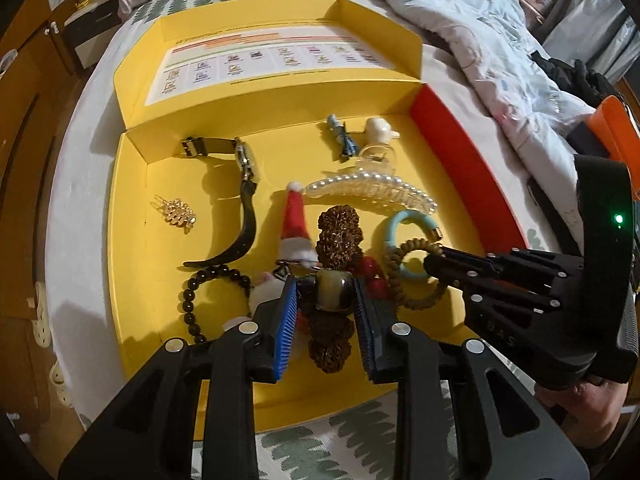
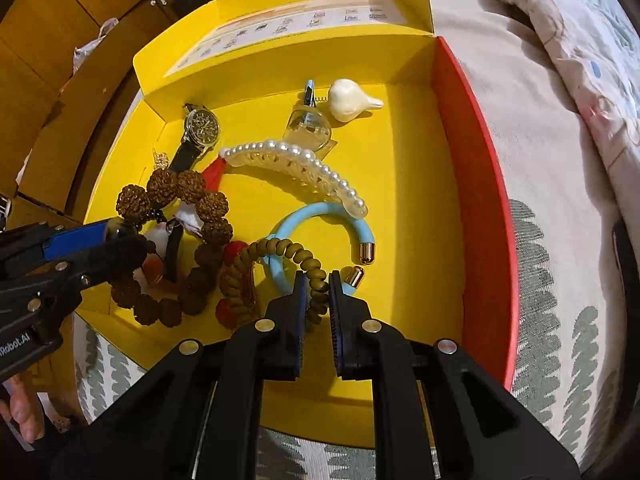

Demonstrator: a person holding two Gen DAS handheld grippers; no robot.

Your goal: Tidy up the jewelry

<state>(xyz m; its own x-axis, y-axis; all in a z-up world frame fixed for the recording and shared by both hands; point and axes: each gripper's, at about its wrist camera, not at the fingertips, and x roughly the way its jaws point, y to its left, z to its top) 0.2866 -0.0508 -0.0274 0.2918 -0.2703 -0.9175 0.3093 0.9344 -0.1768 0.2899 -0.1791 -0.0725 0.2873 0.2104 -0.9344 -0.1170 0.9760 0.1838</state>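
Left gripper (image 1: pixel 326 294) is clamping the seed bracelet's (image 2: pixel 208 208) big glossy bead; right gripper (image 2: pixel 318 280) is pinching the coil hair tie (image 2: pixel 280 250) (both inside the yellow box (image 2: pixel 400 200), near front wall).

box (image 1: pixel 132 208): matt yellow card
seed beads (image 2: pixel 160 184): rough, brown, woody
pearl clip (image 2: pixel 304 168): glossy
left pads (image 1: pixel 289 312): ribbed blue rubber
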